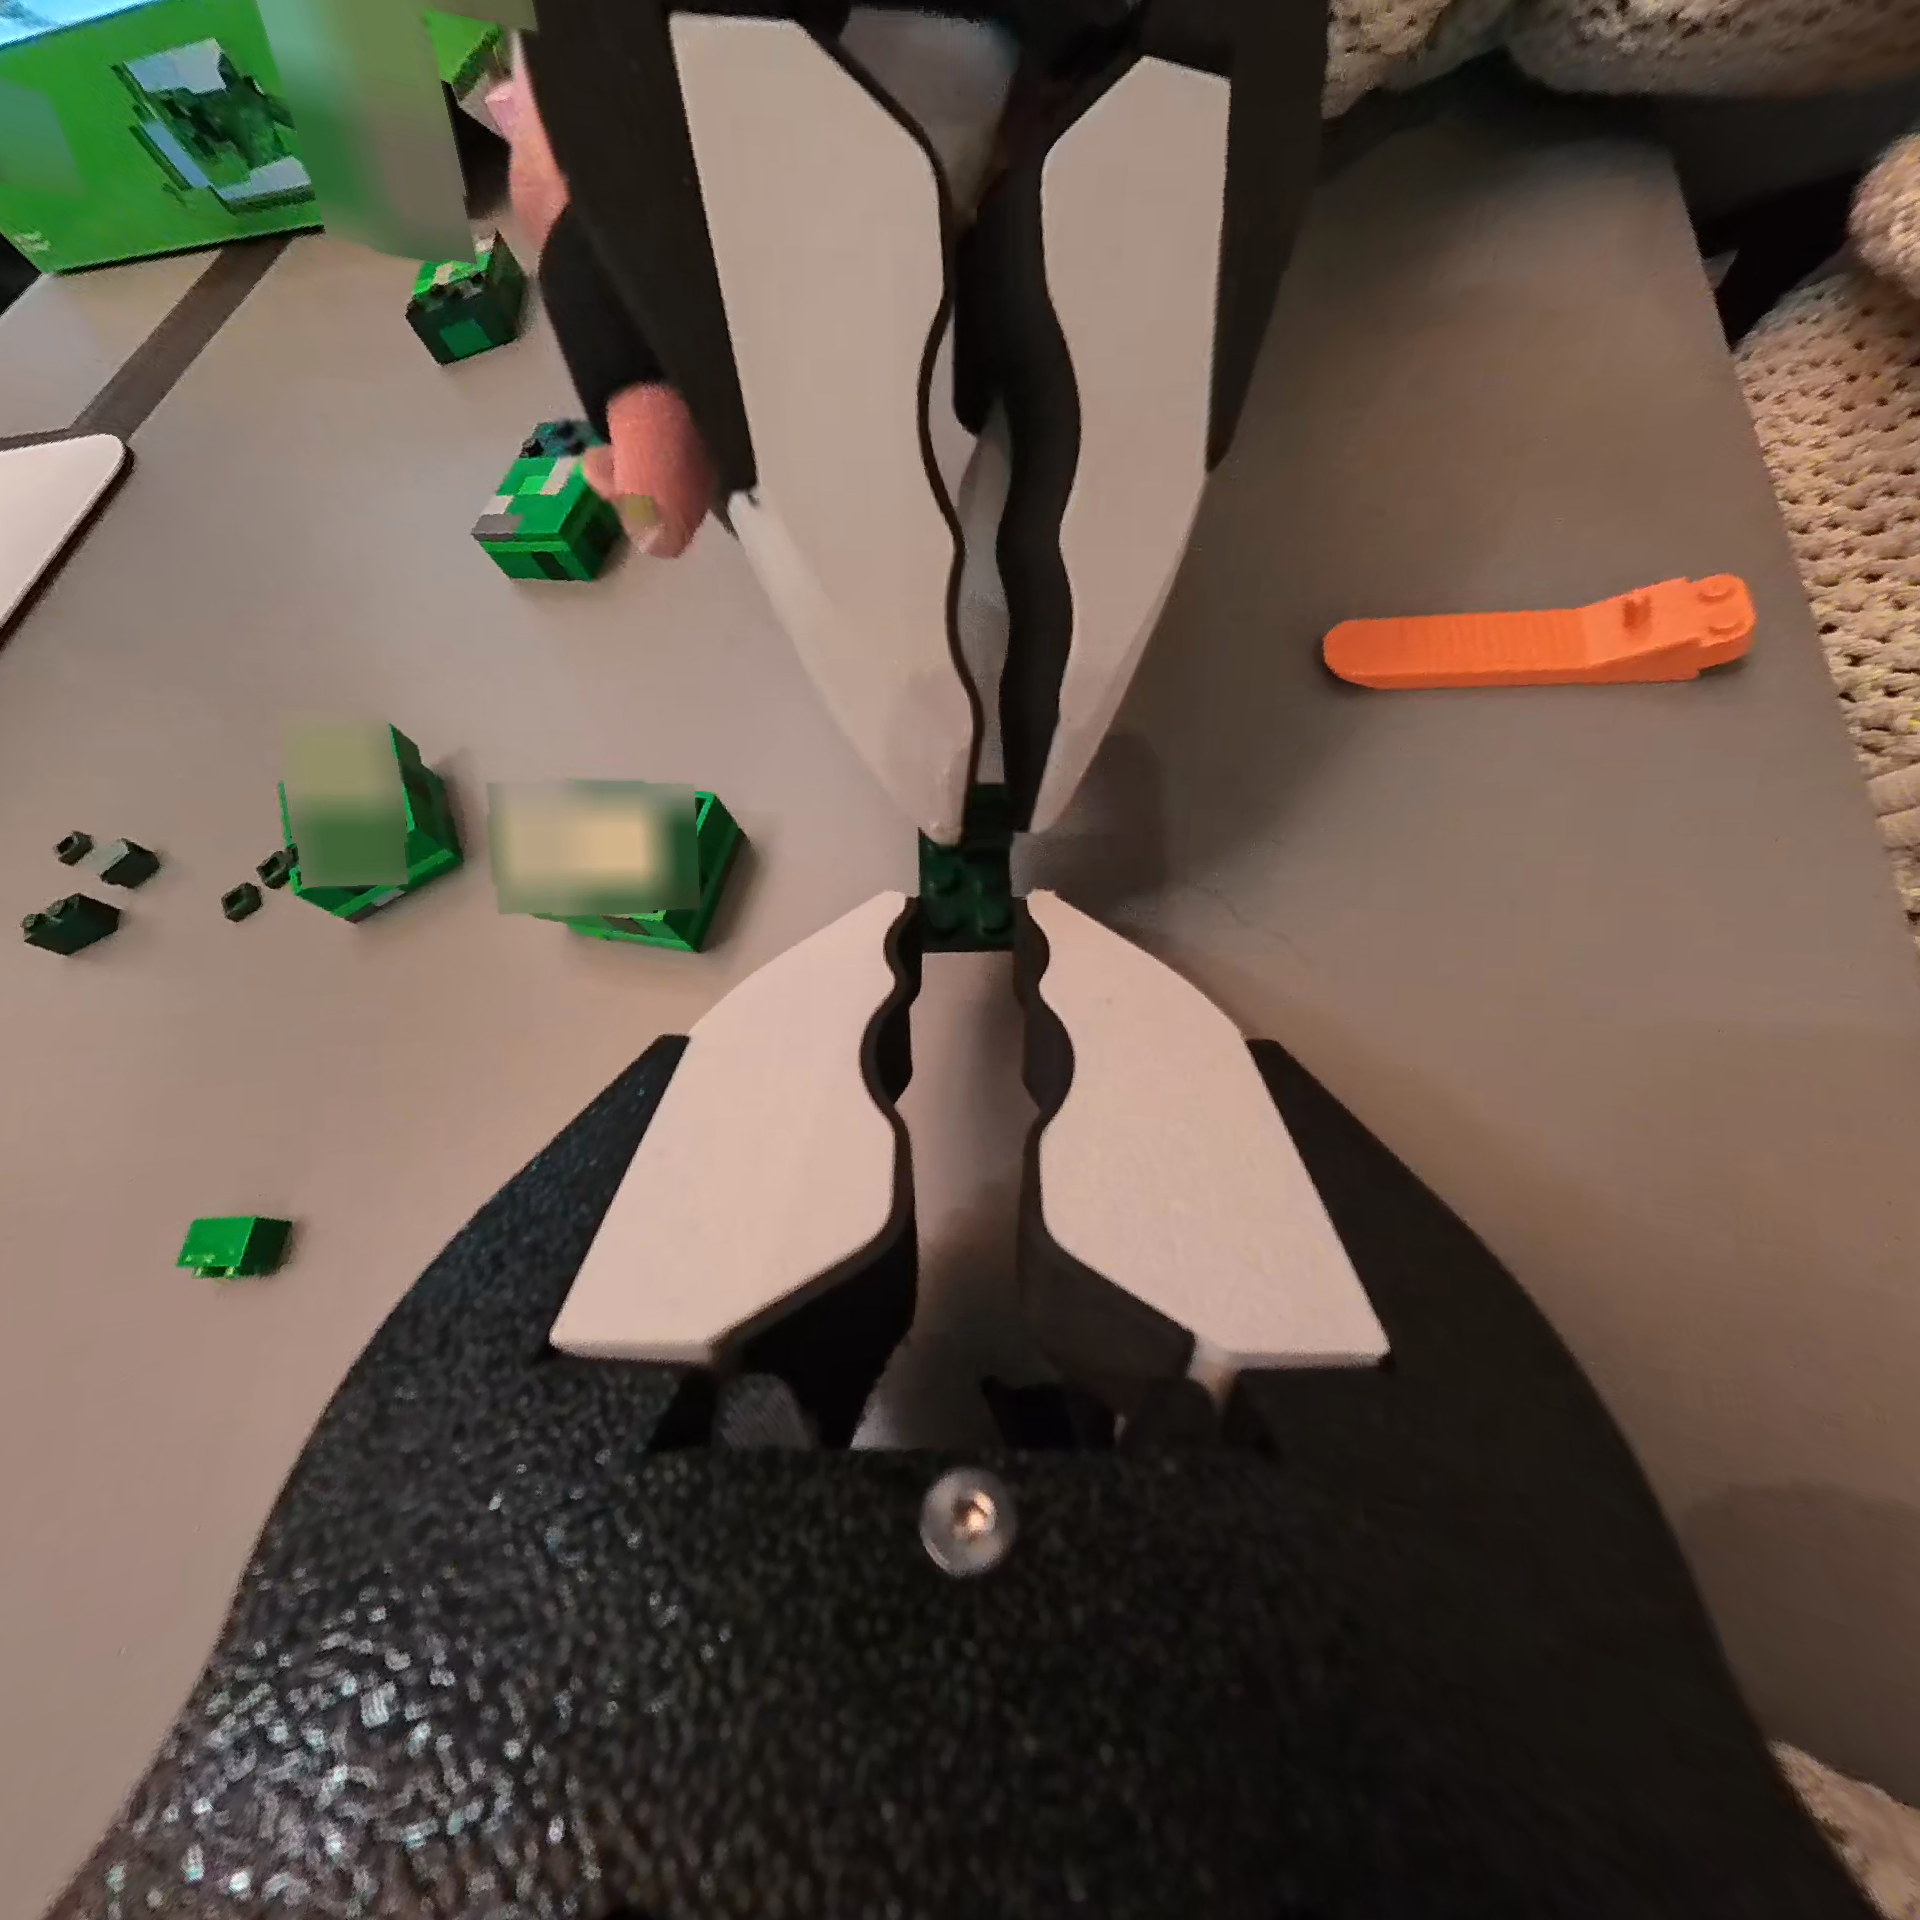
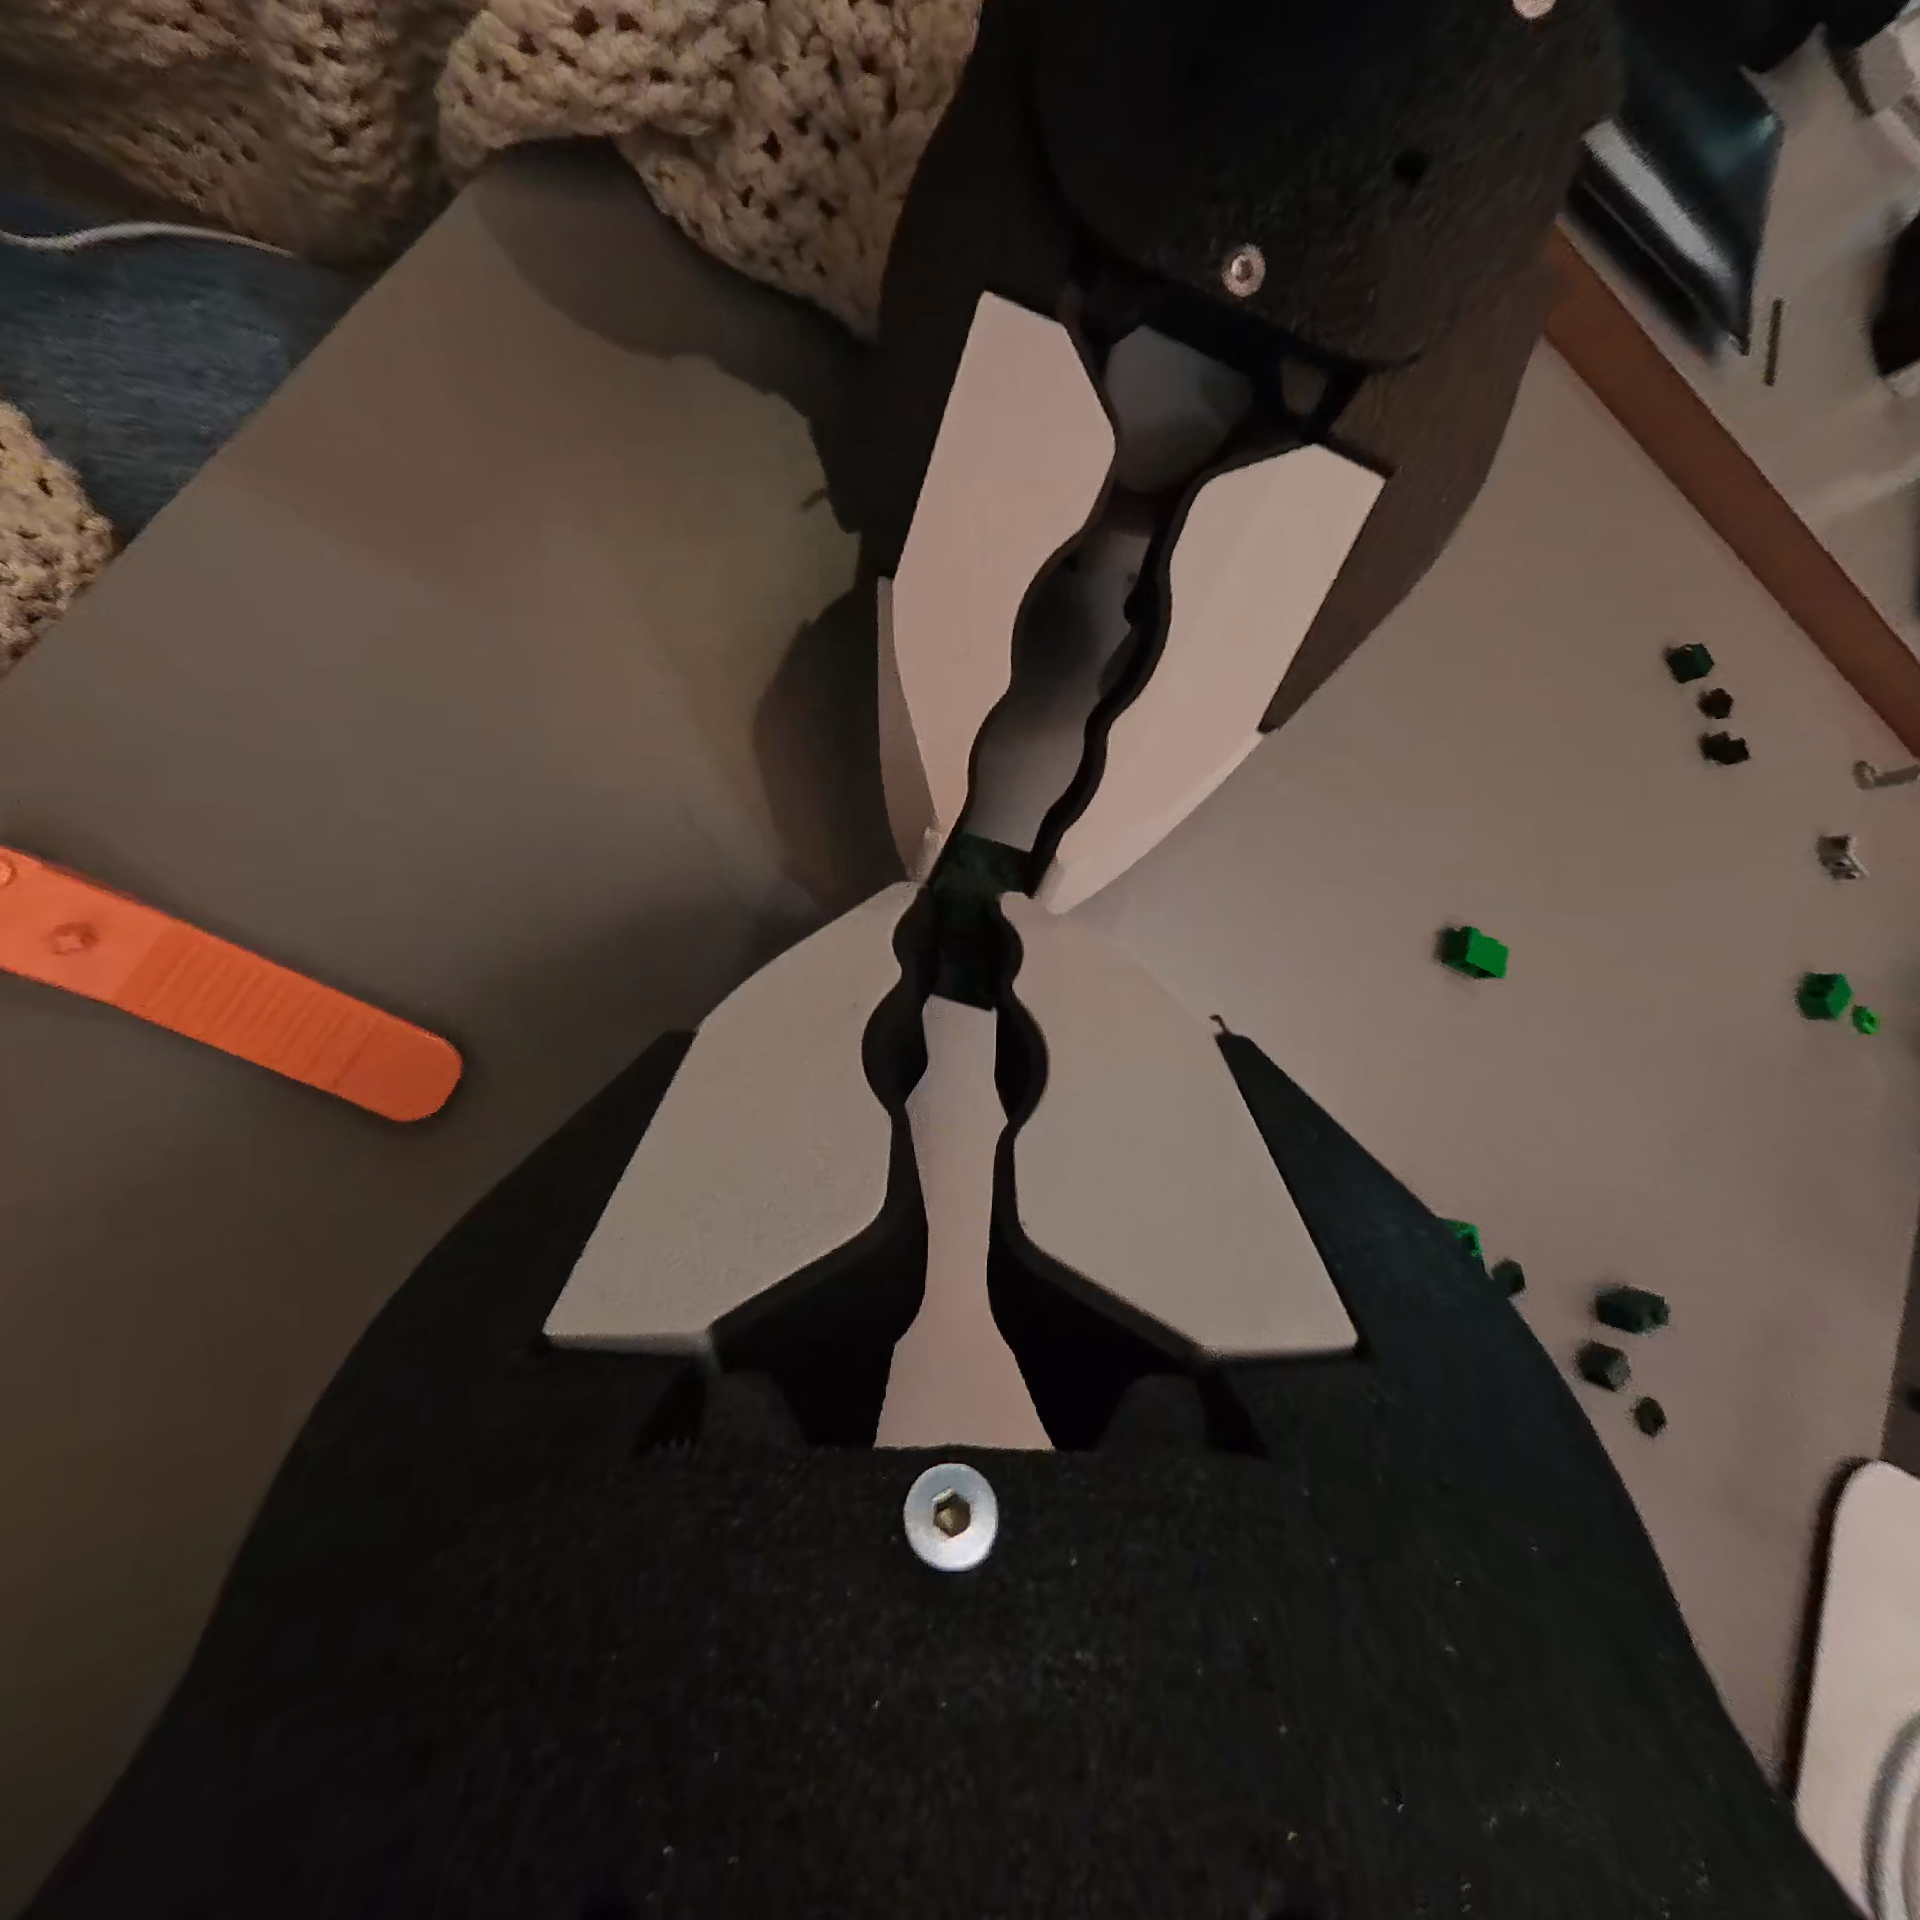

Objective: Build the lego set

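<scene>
In the left wrist view my left gripper (image 1: 966, 916) is shut on a small dark green studded plate (image 1: 966, 906), held above the grey table (image 1: 1403, 987). My right gripper (image 1: 985, 826) comes in from above, tip to tip with it, shut on another dark green piece (image 1: 987, 816) that touches the plate. In the right wrist view my right gripper (image 2: 958, 951) is shut on its dark green piece (image 2: 961, 977). The left gripper (image 2: 987, 862) meets it from above with its dark green plate (image 2: 977, 857). The joint between the two pieces is too dark to make out.
An orange brick separator (image 1: 1538, 634) lies on the table to the right; it also shows in the right wrist view (image 2: 229, 987). Green sub-builds (image 1: 551, 509) and loose green bricks (image 1: 234, 1242) lie to the left, behind them a green box (image 1: 156, 135). A knitted blanket (image 1: 1829, 499) borders the table.
</scene>
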### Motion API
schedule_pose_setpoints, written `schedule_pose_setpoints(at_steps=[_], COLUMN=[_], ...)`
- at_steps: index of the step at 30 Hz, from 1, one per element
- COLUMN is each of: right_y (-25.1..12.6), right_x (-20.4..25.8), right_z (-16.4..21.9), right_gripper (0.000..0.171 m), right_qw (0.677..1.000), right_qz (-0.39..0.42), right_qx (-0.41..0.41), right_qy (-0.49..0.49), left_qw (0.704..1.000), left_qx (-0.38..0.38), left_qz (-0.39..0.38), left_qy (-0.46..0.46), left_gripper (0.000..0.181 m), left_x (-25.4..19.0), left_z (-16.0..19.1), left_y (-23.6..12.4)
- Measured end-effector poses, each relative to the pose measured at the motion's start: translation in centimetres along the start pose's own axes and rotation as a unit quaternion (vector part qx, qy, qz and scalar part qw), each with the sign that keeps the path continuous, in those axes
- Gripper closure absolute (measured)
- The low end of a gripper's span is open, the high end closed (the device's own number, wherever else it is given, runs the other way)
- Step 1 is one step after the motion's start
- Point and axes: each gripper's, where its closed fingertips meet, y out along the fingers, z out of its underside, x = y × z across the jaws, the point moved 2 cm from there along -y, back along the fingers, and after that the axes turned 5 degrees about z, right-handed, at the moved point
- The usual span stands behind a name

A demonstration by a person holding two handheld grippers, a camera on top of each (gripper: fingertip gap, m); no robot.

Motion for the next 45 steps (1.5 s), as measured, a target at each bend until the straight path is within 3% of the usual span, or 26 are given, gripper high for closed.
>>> schedule_pose_setpoints(at_steps=[34, 38, 41, 45], right_y=[-0.7, -1.4, -1.3, -0.7], right_x=[-0.9, -1.5, -1.5, -1.2], right_z=[0.7, 0.6, 1.0, 1.3], right_gripper=[0.158, 0.155, 0.148, 0.149], right_qw=[0.994, 0.961, 0.904, 0.837], right_qz=[-0.017, -0.081, -0.159, -0.230], right_qx=[-0.017, -0.066, -0.077, -0.086], right_qy=[0.103, 0.255, 0.391, 0.489], left_qw=[1.000, 1.000, 1.000, 0.999], left_qx=[-0.002, -0.001, -0.004, -0.006], left_qz=[-0.002, -0.006, -0.008, -0.006], left_qy=[0.007, 0.016, 0.026, 0.033], left_gripper=[0.165, 0.165, 0.165, 0.165], left_x=[0.0, 0.0, -0.1, -0.3], left_z=[-0.2, -0.3, -0.4, -0.4], left_y=[-0.3, -0.3, -0.3, -0.3])
